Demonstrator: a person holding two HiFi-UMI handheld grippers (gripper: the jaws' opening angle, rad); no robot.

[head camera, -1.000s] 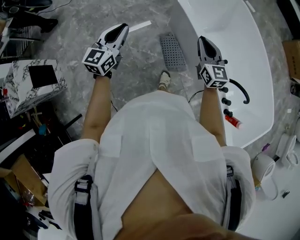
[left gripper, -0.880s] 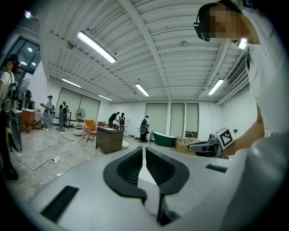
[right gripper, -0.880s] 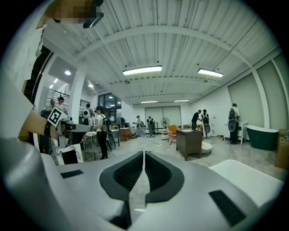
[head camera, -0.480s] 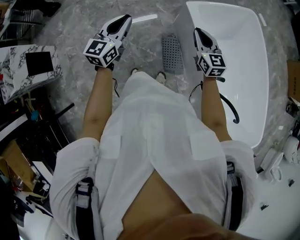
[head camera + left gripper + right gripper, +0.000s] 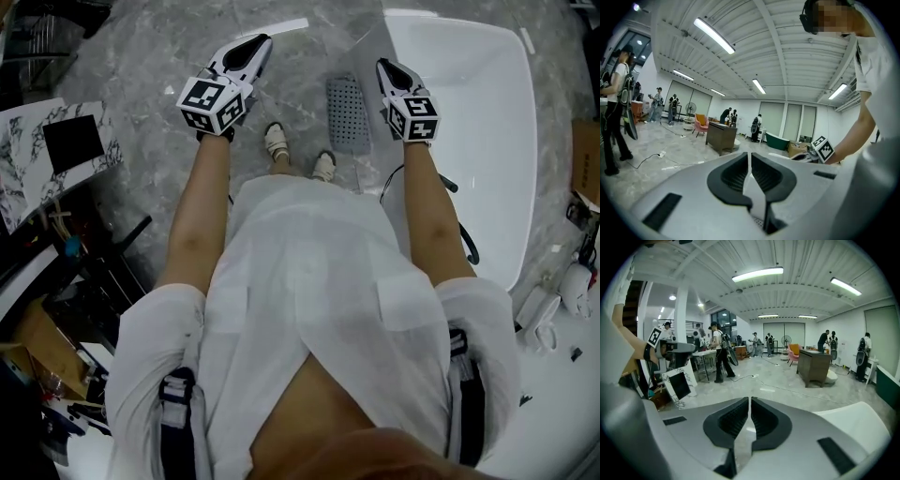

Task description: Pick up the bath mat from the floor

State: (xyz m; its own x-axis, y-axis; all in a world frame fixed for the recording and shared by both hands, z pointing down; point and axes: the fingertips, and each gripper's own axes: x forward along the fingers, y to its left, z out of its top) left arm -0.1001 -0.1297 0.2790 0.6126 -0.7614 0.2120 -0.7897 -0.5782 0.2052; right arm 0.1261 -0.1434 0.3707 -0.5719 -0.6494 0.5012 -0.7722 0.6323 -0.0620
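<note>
Nothing has been lifted yet. The bath mat (image 5: pixel 348 114) is seen lying flat on the floor (image 5: pixel 159 56), just left of the bathtub (image 5: pixel 487 112). The left tool (image 5: pixel 255 47) and right tool (image 5: pixel 387 67) are held either side of it, jaws closed and empty. Reaching down, gripping and lifting are judged still to be done.

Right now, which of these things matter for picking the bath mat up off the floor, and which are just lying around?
For the job:
- bath mat, grey, lying flat beside the bathtub
- left tool and right tool, both shut and empty

Just lying about:
- the bathtub itself
- marble panel with a black square, off to the left
</note>
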